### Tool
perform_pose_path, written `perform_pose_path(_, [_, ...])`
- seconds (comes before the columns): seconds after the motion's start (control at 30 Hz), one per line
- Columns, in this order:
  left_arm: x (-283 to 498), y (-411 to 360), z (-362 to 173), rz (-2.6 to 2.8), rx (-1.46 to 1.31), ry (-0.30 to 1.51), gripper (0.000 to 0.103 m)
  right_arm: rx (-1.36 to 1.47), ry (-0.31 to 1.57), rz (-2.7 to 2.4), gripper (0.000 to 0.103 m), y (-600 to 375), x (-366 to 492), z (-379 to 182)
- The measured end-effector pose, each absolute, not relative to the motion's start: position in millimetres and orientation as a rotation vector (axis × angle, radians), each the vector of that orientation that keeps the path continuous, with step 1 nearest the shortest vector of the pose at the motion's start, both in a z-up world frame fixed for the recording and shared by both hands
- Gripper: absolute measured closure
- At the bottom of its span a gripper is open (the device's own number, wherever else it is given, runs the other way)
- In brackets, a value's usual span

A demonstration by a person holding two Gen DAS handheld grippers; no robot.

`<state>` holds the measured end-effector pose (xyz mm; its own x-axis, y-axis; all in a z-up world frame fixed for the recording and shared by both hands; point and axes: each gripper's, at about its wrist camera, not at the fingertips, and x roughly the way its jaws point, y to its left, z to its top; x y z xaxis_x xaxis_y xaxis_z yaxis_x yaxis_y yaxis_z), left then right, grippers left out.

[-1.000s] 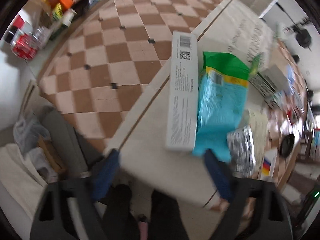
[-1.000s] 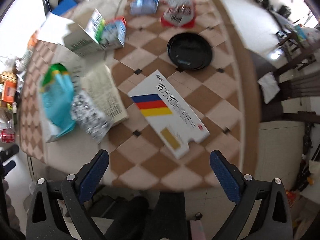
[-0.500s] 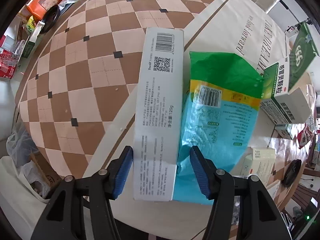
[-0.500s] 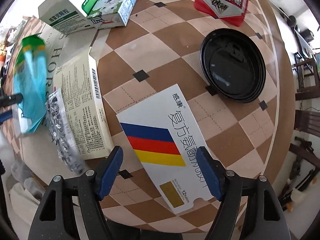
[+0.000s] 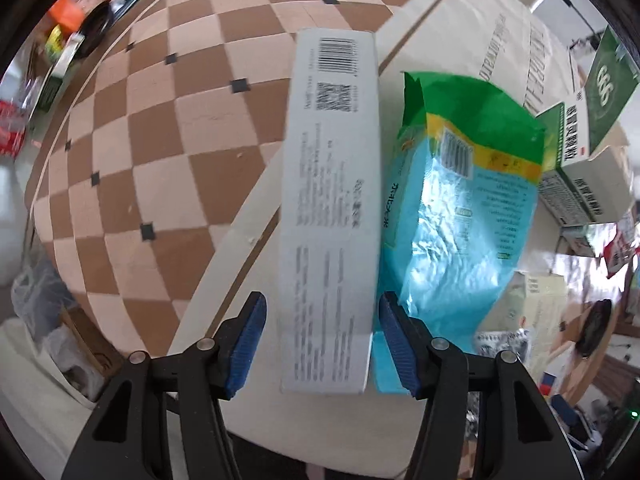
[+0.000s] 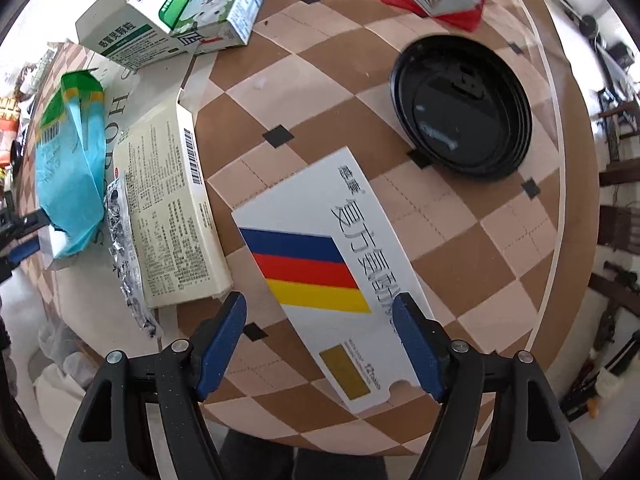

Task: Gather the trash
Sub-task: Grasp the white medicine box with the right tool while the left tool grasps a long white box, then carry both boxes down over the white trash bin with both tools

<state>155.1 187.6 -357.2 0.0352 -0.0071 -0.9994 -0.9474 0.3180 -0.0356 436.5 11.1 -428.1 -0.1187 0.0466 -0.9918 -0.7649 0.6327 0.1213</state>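
Here, one striped box (image 6: 344,280), one black lid (image 6: 462,106) (both flat).

On the counter (image 6: 328,92), the flat carton (image 6: 332,280) is the landmark: the round lid (image 6: 460,116) lies behind it to the right, the pale box (image 6: 168,216) just left of it, and the pouch (image 6: 68,168) farther left.

A lived-in home room: a round desk (image 6: 460,240) with checkered cloth, littered with medicine boxes (image 6: 332,276), snack wrappers (image 5: 460,208), and wooden chairs (image 6: 616,224) beside it.
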Motion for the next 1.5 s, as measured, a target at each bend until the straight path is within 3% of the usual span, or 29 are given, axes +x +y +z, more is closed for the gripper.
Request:
perform_pose_path(0.07, [154.0, 186.8, -358.5, 0.947, -0.969, 1.333, 0.06, -0.637, 1.53, 0.764, 0.025, 15.6, 437.1, -428.1])
perform_pose_path(0.17, [147.3, 178.1, -348.6, 0.95, -0.922, 1.323, 0.061, -0.666, 1.51, 0.756, 0.027, 15.4, 439.1, -428.0])
perform_pose_path(0.27, [145.0, 167.9, -338.3, 0.96, -0.878, 1.326, 0.061, -0.678, 1.473, 0.744, 0.041, 13.8, 437.2, -427.8])
perform_pose_path(0.33, [132.0, 151.1, -328.9, 0.97, -0.848, 1.332, 0.061, -0.635, 1.455, 0.762, 0.071, 1.2, 436.1, -424.1])
perform_pose_path(0.4, [119.2, 130.5, -317.0, 0.987, -0.811, 1.342, 0.061, -0.575, 1.469, 0.78, 0.087, -10.2, 441.2, -421.7])
perform_pose_path(0.43, [116.5, 123.6, -310.8, 0.993, -0.797, 1.349, 0.061, -0.552, 1.477, 0.782, 0.088, -12.2, 441.0, -420.3])
perform_pose_path(0.57, [88.7, 84.2, -294.0, 1.006, -0.765, 1.364, 0.061, -0.547, 1.473, 0.829, 0.086, -27.3, 434.1, -419.0])
perform_pose_path(0.6, [87.6, 76.5, -293.4, 1.008, -0.752, 1.364, 0.061, -0.577, 1.468, 0.833, 0.073, -34.4, 432.9, -417.1])
perform_pose_path(0.63, [89.1, 71.4, -292.3, 1.005, -0.738, 1.364, 0.061, -0.614, 1.455, 0.828, 0.038, -33.3, 427.8, -418.5])
perform_pose_path(0.67, [95.3, 65.8, -296.8, 0.998, -0.73, 1.363, 0.061, -0.657, 1.446, 0.817, 0.02, -34.3, 425.1, -419.6])
perform_pose_path(0.7, [96.7, 60.1, -296.5, 0.985, -0.725, 1.361, 0.061, -0.696, 1.449, 0.812, 0.008, -34.5, 420.6, -426.2])
perform_pose_path(0.77, [101.0, 50.4, -304.5, 0.955, -0.696, 1.362, 0.061, -0.734, 1.404, 0.771, 0.01, -40.8, 416.8, -434.2])
perform_pose_path(0.8, [103.5, 44.0, -307.3, 0.937, -0.678, 1.361, 0.061, -0.749, 1.38, 0.746, 0.019, -43.7, 416.2, -437.8])
perform_pose_path(1.1, [127.6, 45.4, -311.4, 0.769, -0.586, 1.304, 0.061, -0.565, 1.383, 0.662, 0.027, -97.0, 383.7, -435.5])
perform_pose_path(1.5, [99.4, 28.5, -305.2, 0.665, -0.543, 1.249, 0.061, -0.312, 1.393, 0.633, 0.028, -185.7, 320.6, -408.8])
